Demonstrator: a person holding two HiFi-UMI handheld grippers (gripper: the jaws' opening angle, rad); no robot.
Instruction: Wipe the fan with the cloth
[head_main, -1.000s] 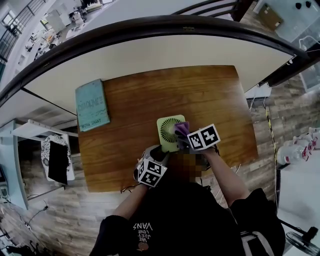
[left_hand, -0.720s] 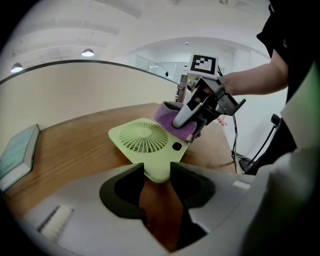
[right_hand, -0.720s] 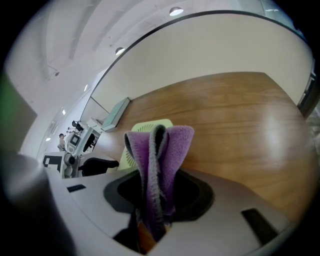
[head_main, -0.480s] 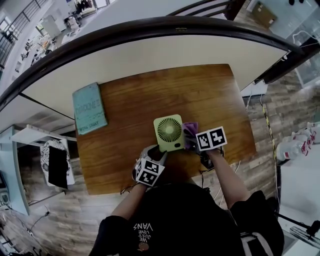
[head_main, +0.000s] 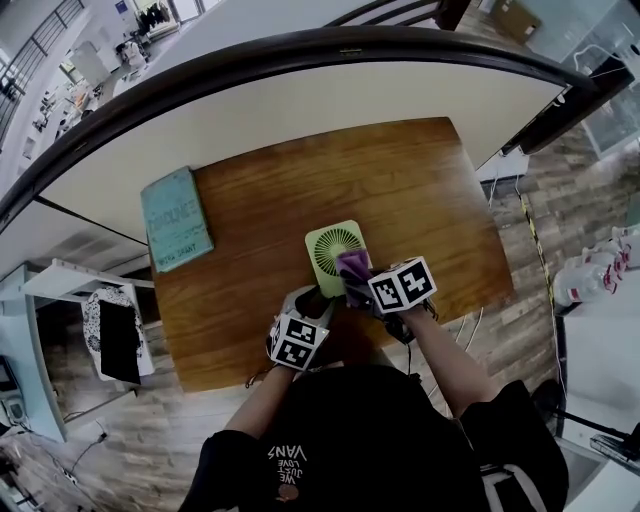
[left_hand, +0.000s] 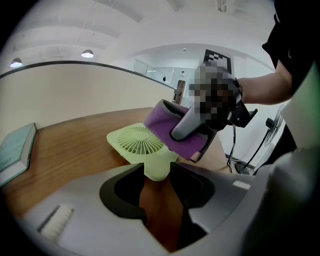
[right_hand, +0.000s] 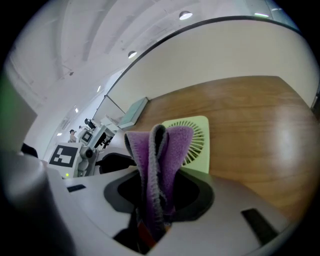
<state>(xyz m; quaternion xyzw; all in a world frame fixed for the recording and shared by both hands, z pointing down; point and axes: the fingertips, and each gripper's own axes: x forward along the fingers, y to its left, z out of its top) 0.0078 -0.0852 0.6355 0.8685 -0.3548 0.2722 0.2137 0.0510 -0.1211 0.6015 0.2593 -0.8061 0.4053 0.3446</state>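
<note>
A brown wooden counter fills the middle of the head view, with a curved pale wall along its far side. A teal book lies flat near the counter's far left corner, well apart from everything else. The pale green square fan lies flat with its round grille facing up, close to the near edge of the counter and just in front of the person. The left tongs reach in from the near side, their two jaws clamped on the fan's near corner, which sits squeezed between them. The right tongs are closed on a folded purple cloth, which stands up in a bunch from between the jaws. The cloth is held over the fan's near right part, covering some of the grille; whether it presses on the plastic cannot be told.
</note>
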